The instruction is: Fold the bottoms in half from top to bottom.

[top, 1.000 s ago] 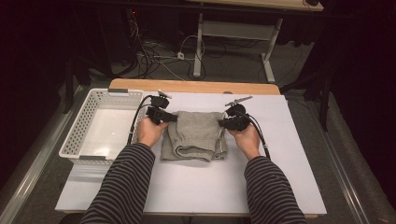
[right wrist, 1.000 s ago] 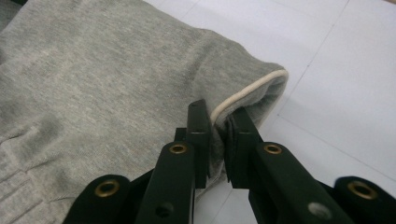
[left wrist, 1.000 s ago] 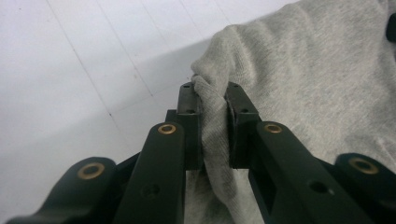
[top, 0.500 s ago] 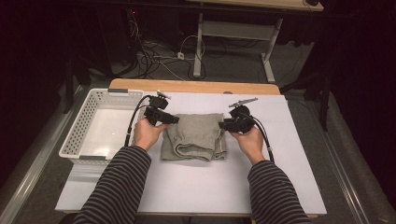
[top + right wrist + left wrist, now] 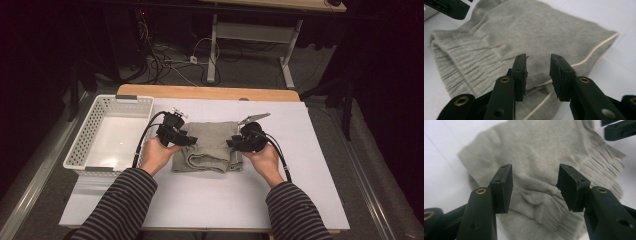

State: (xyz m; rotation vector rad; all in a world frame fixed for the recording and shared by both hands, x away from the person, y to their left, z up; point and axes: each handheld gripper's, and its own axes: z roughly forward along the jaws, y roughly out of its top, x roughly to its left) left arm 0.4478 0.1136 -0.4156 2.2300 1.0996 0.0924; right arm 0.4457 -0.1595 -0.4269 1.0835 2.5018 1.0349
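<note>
Tongs first: the left gripper [image 5: 189,140] hovers at the folded garment's 9 o'clock edge and the right gripper [image 5: 233,143] at its 3 o'clock edge, each borne in a hand of the person in striped sleeves. Both have just been opening. In the left gripper view the jaws stand moderately apart above the cloth with nothing between the pads; in the right gripper view the jaws stand somewhat narrower, likewise empty, poised over the piped hem. Neither has hold of anything.

Largest to smallest:
- White table mat [image 5: 300,190], covering the wooden tabletop [image 5: 200,92], whose bare strip shows at 12 o'clock.
- White perforated basket [image 5: 80,150], at 9 o'clock of the mat, with nothing in it, just beside the left hand [image 5: 157,155].
- Grey knit shorts [image 5: 210,145], folded into a compact rectangle at the mat's centre, ribbed waistband toward 6 o'clock, pale piping along the 3 o'clock side [image 5: 596,47].
- Right hand [image 5: 262,161], at 5 o'clock of the garment.

Step in hand, as judged: a fold appears complete and the cloth released. The next move would call either for a fresh grip on one edge for a further fold, or for a two-sided pinch to carry the bundle toward 9 o'clock into the basket; either needs the jaws lowered onto the layers and closed on all of them.
</note>
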